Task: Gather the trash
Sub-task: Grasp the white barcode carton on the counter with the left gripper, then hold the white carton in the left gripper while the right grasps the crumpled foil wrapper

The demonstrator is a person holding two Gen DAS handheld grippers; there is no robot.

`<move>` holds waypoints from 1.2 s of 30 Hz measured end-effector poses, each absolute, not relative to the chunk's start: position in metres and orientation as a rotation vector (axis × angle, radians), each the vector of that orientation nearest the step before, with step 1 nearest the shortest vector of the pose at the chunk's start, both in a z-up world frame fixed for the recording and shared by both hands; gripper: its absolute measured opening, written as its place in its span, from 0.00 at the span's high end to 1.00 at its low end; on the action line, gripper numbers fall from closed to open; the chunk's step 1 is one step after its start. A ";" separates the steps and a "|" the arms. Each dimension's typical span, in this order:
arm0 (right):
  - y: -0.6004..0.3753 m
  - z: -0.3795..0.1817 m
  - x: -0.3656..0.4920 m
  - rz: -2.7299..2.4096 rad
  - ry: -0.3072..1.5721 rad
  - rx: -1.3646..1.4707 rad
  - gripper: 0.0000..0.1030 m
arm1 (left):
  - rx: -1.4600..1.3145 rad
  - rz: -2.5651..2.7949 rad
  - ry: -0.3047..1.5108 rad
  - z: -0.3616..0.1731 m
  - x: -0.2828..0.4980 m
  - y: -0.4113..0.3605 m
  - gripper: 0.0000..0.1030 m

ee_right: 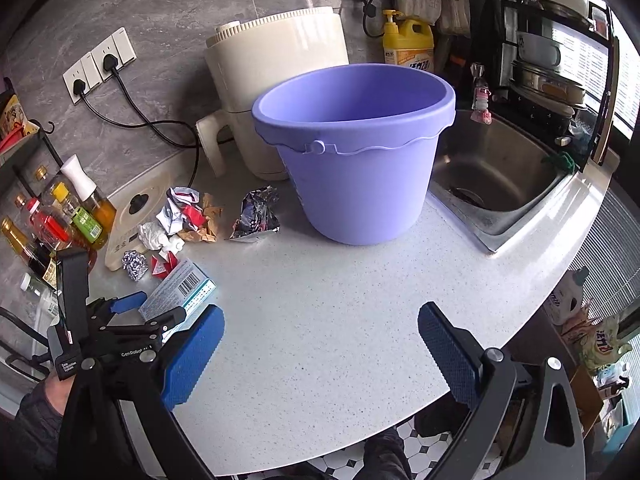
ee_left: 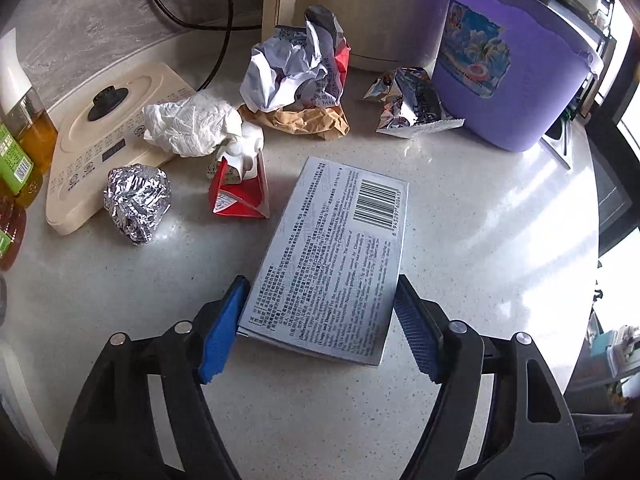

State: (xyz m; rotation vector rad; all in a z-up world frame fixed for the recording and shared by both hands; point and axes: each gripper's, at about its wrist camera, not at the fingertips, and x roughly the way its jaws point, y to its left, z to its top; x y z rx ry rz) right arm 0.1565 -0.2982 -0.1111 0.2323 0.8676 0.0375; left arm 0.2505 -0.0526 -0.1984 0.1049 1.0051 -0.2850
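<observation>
on the speckled white counter (ee_left: pixel 460 240), the left gripper (ee_left: pixel 320 316) has its blue fingers (ee_left: pixel 224 328) around the flat grey printed carton (ee_left: pixel 332 256), touching or nearly so. a shallow edge grip could let it slip short of the purple plastic bucket (ee_right: pixel 360 168). the right gripper (ee_right: pixel 320 356) hovers wide, empty.
</observation>
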 end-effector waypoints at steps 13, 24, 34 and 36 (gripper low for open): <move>-0.272 -0.124 0.179 0.126 0.901 0.206 0.08 | -0.001 -0.210 0.857 -0.142 0.219 -0.029 0.36; -0.221 -0.128 0.219 0.253 0.839 0.077 0.17 | -0.095 -0.052 0.790 -0.111 0.206 0.006 0.36; -0.183 -0.139 0.271 0.299 0.802 -0.055 0.18 | -0.164 0.103 0.798 -0.113 0.202 0.036 0.36; -0.179 -0.144 0.281 0.299 0.807 -0.070 0.18 | -0.169 0.121 0.797 -0.114 0.202 0.039 0.36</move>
